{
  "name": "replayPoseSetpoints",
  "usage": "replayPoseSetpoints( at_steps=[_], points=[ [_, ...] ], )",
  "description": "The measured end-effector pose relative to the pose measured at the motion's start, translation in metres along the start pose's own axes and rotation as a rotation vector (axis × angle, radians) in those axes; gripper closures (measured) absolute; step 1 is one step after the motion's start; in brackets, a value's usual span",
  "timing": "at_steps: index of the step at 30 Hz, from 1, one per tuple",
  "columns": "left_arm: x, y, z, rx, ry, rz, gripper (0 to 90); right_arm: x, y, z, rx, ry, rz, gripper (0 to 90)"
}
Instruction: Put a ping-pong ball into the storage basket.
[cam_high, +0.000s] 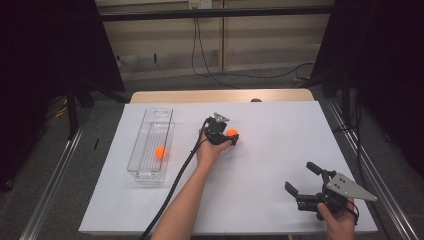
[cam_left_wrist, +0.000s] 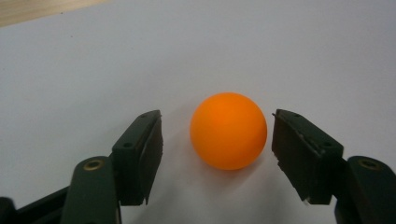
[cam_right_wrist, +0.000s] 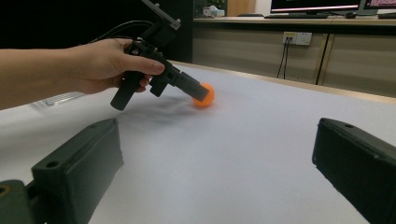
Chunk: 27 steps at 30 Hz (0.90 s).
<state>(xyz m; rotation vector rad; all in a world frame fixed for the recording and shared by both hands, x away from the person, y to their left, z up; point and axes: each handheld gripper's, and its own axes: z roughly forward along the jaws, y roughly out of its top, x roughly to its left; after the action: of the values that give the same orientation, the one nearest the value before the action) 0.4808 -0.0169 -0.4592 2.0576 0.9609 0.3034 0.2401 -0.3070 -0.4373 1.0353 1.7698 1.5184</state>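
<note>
An orange ball (cam_high: 232, 132) lies on the white sheet near the middle of the table. My left gripper (cam_high: 231, 137) points down at it, one jaw on either side. In the left gripper view the ball (cam_left_wrist: 228, 130) sits between the jaws of the left gripper (cam_left_wrist: 217, 114), with a narrow gap at the right jaw and a wider one at the left, so the pads are not pressing on it. My right gripper (cam_high: 301, 176) rests near the front right, open, with nothing between its jaws. The right gripper view looks across the sheet at the ball (cam_right_wrist: 208, 94).
A clear plastic tray (cam_high: 150, 176) lies lengthwise at the left of the sheet, with a second orange ball (cam_high: 160, 152) inside it. The white sheet (cam_high: 280, 140) covers most of the wooden table (cam_high: 220, 95). A black cable trails from the left gripper along the forearm.
</note>
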Motion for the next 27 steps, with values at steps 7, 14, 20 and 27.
replayPoseSetpoints(
  at_steps=[7,14,20,27],
  points=[
    [-0.0012,0.001,0.0039,0.004,-0.009,-0.001,39.9,-0.0005,-0.0001,0.0,-0.002,-0.003,0.007,1.1],
    [-0.0012,-0.0007,0.0073,0.024,-0.013,0.008,46.9,-0.0004,0.0001,-0.0004,-0.003,-0.003,0.006,1.1],
    [-0.0012,-0.0012,0.0072,0.025,-0.021,0.0,50.7,-0.0006,0.0,-0.0007,-0.003,-0.002,0.003,1.1],
    [-0.0015,-0.0006,0.0005,0.049,-0.044,-0.003,50.8,-0.0009,-0.0002,-0.0009,-0.002,-0.002,0.002,1.1]
  ],
)
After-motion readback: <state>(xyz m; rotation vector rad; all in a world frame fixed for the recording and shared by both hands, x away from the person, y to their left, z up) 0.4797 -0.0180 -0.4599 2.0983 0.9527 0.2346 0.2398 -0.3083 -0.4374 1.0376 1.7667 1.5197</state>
